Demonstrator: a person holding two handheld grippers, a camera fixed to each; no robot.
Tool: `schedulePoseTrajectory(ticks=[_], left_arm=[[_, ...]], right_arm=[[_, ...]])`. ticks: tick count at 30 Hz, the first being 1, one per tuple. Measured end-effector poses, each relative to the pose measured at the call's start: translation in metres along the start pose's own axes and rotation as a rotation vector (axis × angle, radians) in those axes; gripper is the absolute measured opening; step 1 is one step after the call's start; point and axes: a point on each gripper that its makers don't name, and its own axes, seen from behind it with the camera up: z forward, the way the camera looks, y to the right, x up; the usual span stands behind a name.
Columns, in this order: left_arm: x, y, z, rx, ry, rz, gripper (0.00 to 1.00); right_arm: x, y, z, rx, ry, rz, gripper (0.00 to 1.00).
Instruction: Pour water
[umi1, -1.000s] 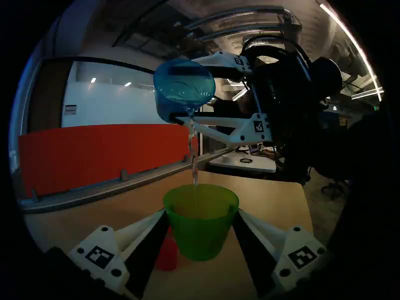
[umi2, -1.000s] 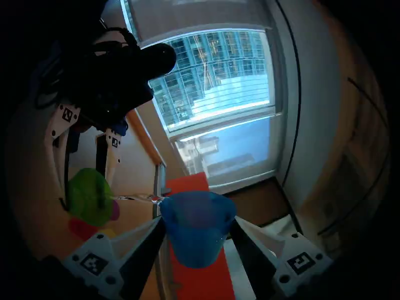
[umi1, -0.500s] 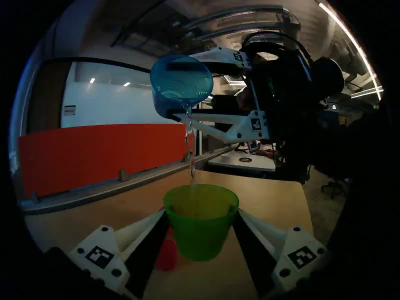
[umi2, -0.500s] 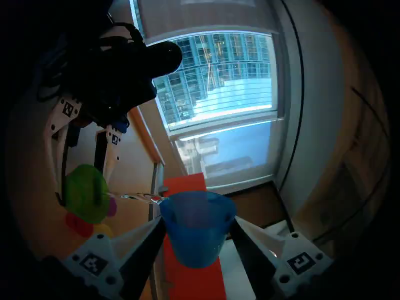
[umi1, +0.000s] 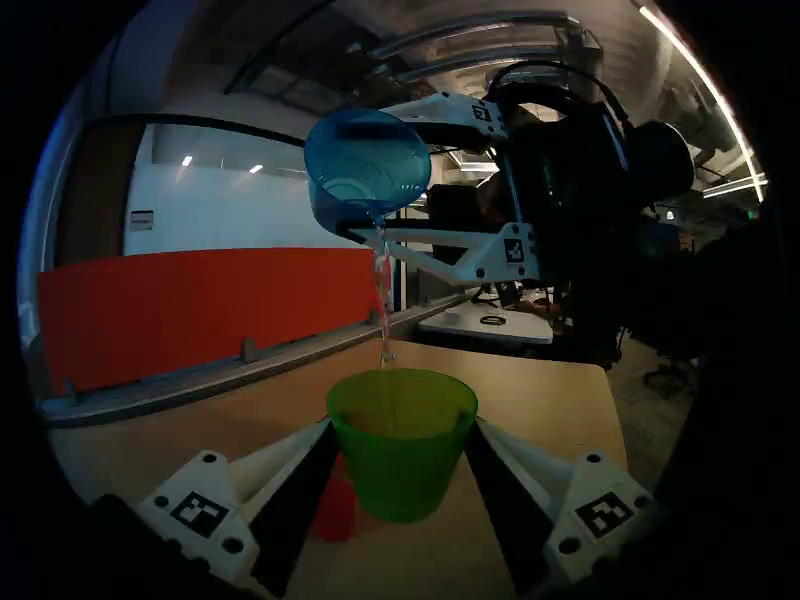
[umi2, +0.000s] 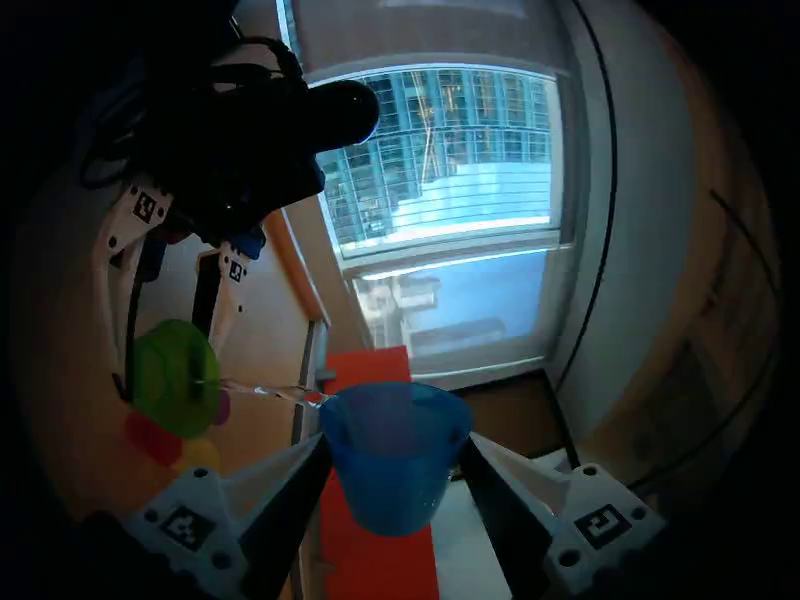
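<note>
R tongs (umi2: 396, 447) clamped on blue cup (umi1: 365, 170), tilted; thin water stream (umi1: 382, 300) into green cup (umi1: 402, 455), gripped by L tongs (umi1: 400, 432) above surface (umi1: 540, 400) (far edge well beyond). Risk: either hand drifts, or tilt steepens, so splash past rim.

Translucent plastic cups (umi1: 403, 455), wood-look table (umi1: 540, 390)

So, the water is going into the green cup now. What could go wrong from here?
1. The water stream is thin and falls a long way from the tilted blue cup to the green cup; a small wobble of either cup could send it onto the table.
2. It seems to enter near the green cup's far rim, not the middle, so the margin there looks small.
</note>
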Motion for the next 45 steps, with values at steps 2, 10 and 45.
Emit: schedulePoseTrajectory(ticks=[2, 10, 45], left_arm=[[0.000, 0.000, 0.000, 0.000, -0.001, 0.000, 0.84], [-0.002, 0.000, 0.000, 0.002, -0.005, 0.003, 0.84], [-0.002, -0.005, 0.000, 0.019, -0.006, -0.013, 0.84]], right_arm=[[0.001, 0.000, 0.000, 0.000, 0.000, -0.006, 0.88], [0.004, 0.001, 0.000, -0.002, 0.002, -0.027, 0.88], [0.012, 0.002, 0.002, -0.022, -0.014, -0.166, 0.88]])
